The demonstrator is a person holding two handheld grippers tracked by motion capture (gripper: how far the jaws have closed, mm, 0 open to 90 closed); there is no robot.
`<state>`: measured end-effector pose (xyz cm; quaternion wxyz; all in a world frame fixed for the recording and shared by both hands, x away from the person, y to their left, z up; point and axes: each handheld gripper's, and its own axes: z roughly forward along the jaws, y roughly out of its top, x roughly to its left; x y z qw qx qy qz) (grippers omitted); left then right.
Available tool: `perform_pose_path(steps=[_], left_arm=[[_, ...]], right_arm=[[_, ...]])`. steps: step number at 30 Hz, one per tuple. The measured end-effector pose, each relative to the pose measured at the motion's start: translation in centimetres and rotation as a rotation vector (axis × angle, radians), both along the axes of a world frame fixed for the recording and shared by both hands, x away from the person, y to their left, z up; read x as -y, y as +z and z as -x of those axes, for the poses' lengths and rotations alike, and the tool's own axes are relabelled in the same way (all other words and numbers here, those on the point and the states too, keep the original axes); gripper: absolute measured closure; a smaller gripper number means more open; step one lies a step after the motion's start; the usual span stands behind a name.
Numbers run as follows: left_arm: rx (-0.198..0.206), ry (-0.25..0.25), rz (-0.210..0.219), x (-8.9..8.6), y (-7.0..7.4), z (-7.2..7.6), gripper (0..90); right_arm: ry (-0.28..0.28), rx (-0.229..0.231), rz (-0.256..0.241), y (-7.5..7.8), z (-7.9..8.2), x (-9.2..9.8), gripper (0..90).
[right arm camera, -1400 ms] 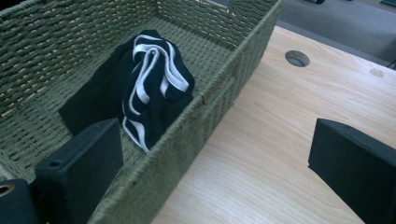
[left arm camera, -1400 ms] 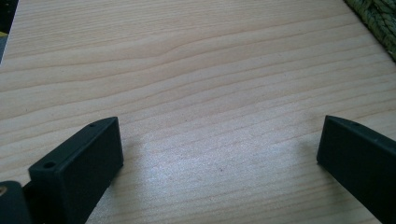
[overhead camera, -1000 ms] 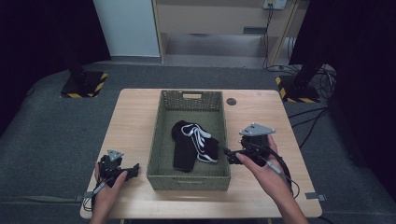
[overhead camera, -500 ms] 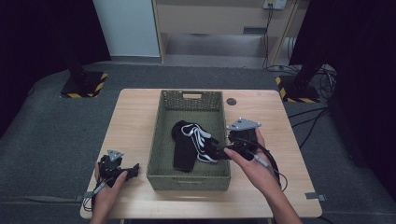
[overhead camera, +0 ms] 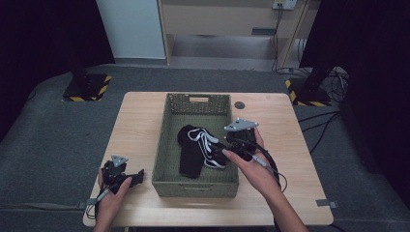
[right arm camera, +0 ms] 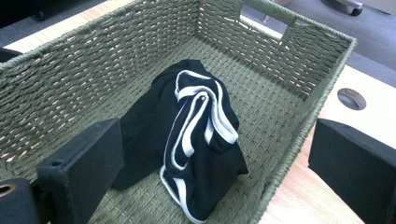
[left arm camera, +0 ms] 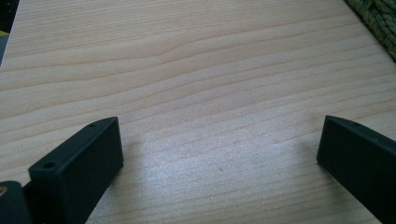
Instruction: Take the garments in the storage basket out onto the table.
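High view: our right gripper (overhead camera: pixel 226 151) hangs over the woven basket's (overhead camera: pixel 162 145) right rim, jaws spread, presumably lining up on the black white-trimmed garment (right arm camera: pixel 196 140) bunched inside. Our left gripper (overhead camera: pixel 138 175) rests near-left on the table (left arm camera: pixel 196 70), jaws spread, likely waiting.

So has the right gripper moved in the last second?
Yes. The right gripper has shifted left, from outside the green woven basket's right wall to over its rim, fingers open above the black garment with white trim.
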<state>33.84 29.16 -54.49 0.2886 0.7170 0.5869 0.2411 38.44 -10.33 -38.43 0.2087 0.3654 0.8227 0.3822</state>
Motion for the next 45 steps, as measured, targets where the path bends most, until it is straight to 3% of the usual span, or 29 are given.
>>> perform_pose_path(steps=[13, 33, 45], left_arm=[[0.0, 0.0, 0.0, 0.0, 0.0, 0.0, 0.0], [0.0, 0.0, 0.0, 0.0, 0.0, 0.0, 0.0], [0.0, 0.0, 0.0, 0.0, 0.0, 0.0, 0.0]], right_arm=[[0.016, -0.008, -0.006, -0.3, -0.7, -2.0, 3.3], [0.023, -0.06, 0.001, -2.9, -2.9, -5.2, 2.7], [0.009, -0.097, -0.026, -4.2, -4.4, -6.4, 2.9]])
